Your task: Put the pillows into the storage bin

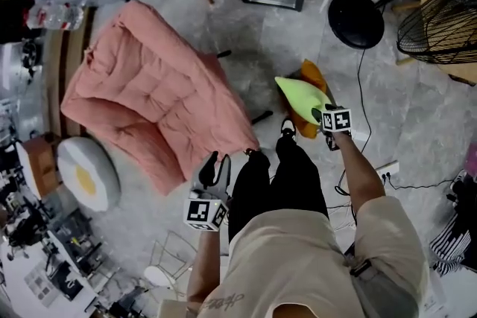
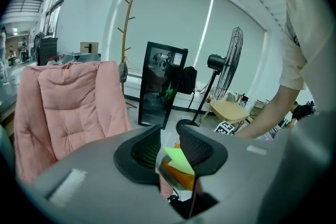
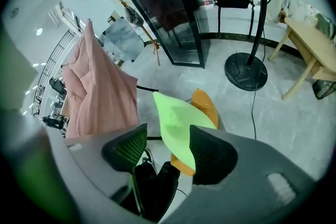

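Pink recliner and fan base flank the green pillow.

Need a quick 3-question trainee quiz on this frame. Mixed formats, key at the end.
1. Multiple choice: by the right gripper, which pillow lies on top of the orange pillow? A) green pillow B) blue pillow C) striped pillow
2. True or false: the left gripper grips a pillow.
3. Fill in: the egg-patterned cushion lies beside the ___ chair.
Key: 1 A. 2 False: its jaws stand apart with nothing between them. 3 pink.
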Demonstrator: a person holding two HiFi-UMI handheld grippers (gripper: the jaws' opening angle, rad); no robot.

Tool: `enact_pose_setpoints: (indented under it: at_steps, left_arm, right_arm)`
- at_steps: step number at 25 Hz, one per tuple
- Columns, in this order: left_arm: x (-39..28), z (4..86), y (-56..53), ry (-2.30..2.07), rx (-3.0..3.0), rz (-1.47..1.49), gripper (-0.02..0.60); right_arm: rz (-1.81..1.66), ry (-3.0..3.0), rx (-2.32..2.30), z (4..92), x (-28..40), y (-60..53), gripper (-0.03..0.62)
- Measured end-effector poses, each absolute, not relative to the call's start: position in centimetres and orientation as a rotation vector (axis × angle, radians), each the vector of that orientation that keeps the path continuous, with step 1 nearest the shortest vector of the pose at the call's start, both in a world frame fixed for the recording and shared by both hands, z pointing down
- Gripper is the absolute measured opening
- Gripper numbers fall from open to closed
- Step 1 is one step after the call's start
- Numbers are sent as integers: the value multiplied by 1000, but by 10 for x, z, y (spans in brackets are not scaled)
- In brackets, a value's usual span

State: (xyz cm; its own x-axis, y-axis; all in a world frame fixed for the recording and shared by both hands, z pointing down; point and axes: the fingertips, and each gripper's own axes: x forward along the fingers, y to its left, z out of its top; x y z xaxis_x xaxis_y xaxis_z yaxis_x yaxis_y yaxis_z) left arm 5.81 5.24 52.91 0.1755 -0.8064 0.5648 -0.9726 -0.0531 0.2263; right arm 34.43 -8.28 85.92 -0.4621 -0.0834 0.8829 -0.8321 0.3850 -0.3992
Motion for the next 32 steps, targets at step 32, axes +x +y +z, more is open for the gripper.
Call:
enact_pose_setpoints:
  at_steps: [32]
  left_arm:
    - [-41,414,55,-1939,2047,108,108]
  right_arm:
    - [392,-2630,632,479,142,-44,25]
